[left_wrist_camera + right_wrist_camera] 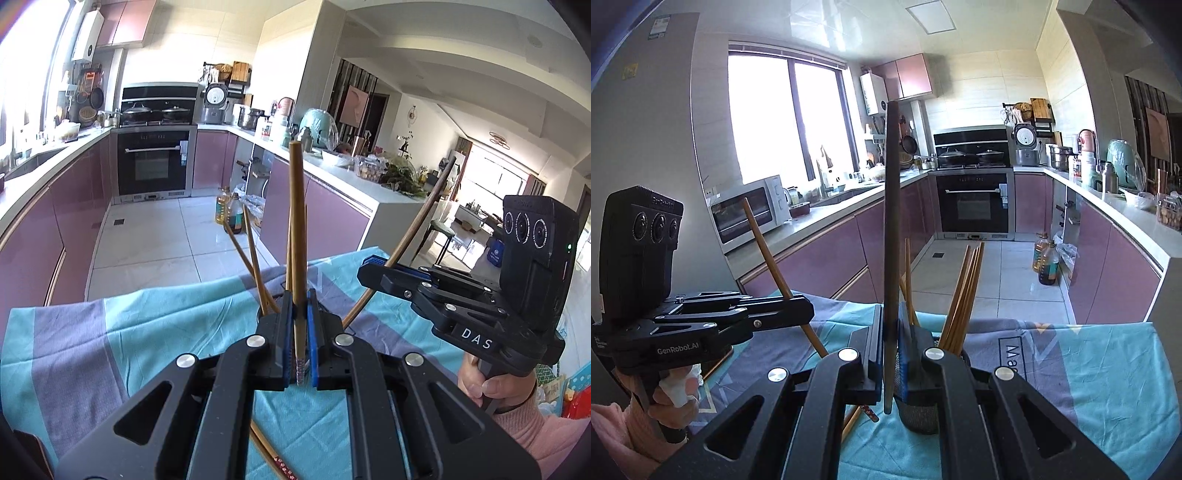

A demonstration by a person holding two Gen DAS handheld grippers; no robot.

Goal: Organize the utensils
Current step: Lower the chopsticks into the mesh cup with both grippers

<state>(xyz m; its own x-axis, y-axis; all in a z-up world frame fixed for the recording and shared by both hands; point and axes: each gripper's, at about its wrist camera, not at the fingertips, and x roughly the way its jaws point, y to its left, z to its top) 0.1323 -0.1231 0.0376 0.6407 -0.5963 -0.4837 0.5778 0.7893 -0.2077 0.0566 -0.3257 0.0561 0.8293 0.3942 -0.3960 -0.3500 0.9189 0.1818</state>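
Observation:
My left gripper (300, 343) is shut on a light wooden chopstick (297, 229) that stands upright between its blue pads. It also shows at the left of the right wrist view (801, 308), with its chopstick (764, 247) slanting up. My right gripper (891, 350) is shut on a dark brown chopstick (892, 221), held upright. It shows in the left wrist view (373, 264), with its dark chopstick (421, 218) slanting. A dark mesh utensil holder (919, 417) with several wooden chopsticks (964, 295) stands on the cloth just behind both grippers.
A teal and purple cloth (147, 332) covers the table. Loose chopsticks (273, 458) with red patterned ends lie on it under my left gripper. Beyond the table edge lie the kitchen floor (155, 236), pink cabinets (827, 258) and oil bottles (1047, 262).

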